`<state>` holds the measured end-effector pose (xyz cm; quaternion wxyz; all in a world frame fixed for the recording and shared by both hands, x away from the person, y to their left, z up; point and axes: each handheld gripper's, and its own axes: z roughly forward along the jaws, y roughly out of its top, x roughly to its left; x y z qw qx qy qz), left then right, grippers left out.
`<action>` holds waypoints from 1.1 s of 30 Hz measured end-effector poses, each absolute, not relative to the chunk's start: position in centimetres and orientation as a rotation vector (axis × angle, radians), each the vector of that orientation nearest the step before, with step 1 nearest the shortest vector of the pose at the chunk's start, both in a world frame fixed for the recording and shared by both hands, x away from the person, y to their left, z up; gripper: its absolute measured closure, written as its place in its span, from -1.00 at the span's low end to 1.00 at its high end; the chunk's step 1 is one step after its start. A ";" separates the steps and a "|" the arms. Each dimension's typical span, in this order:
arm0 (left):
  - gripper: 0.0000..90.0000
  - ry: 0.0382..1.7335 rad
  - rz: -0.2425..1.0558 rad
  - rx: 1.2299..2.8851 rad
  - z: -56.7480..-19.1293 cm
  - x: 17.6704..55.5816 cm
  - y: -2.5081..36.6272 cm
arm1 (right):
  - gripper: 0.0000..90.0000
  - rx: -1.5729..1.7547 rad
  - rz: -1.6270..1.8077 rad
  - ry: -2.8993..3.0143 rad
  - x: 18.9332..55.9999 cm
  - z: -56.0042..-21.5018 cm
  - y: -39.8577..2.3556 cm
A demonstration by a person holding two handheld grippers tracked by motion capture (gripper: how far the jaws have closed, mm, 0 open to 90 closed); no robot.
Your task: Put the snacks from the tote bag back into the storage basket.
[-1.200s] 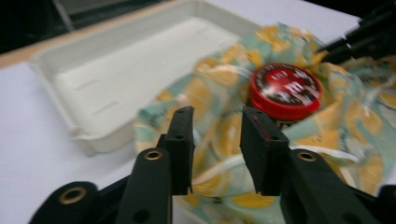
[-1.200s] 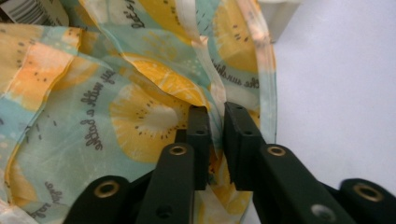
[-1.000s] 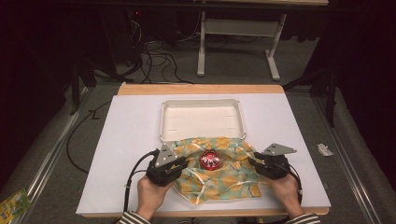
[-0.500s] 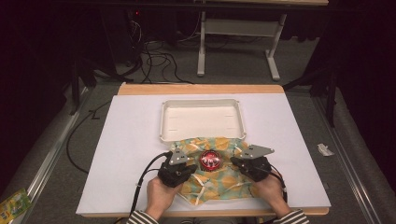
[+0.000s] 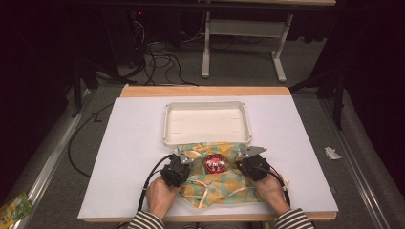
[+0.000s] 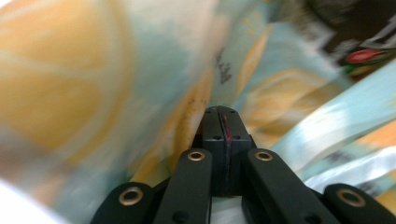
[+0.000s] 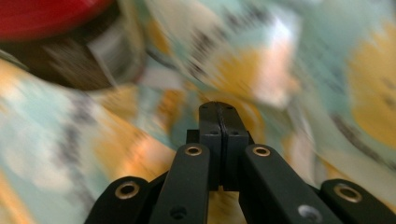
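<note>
Patterned cloth flanked by two closed grippers, just in front of the white tray

The cloth, printed with orange slices on pale blue, is spread on the white table with its far edge touching the tray; a red-topped round object is seen lying on it. The left gripper and the right gripper are set on the cloth at either side of that object. Both pairs of jaws are seen pressed together; whether cloth is pinched cannot be told
</note>
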<state>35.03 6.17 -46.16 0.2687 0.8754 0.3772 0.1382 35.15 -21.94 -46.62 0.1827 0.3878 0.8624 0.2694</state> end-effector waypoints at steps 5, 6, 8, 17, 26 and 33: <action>1.00 1.064 0.397 2.354 -46.2 35.4 7.9 | 1.00 1.217 0.772 2.375 35.5 -46.6 -24.4; 1.00 1.070 0.400 2.353 -46.2 35.5 8.1 | 1.00 1.246 0.777 2.361 35.5 -46.6 -25.2; 1.00 1.085 0.393 2.348 -46.2 35.6 8.7 | 1.00 1.274 0.786 2.336 35.5 -46.7 -26.0; 1.00 1.104 0.372 2.316 -46.3 36.0 9.8 | 1.00 1.342 0.812 2.313 35.4 -46.7 -27.7; 1.00 1.109 0.368 2.286 -46.4 36.2 10.5 | 1.00 1.340 0.799 2.318 34.6 -46.6 -28.3; 1.00 1.114 0.365 2.252 -46.6 36.6 10.9 | 1.00 1.369 0.820 2.299 33.9 -46.7 -29.1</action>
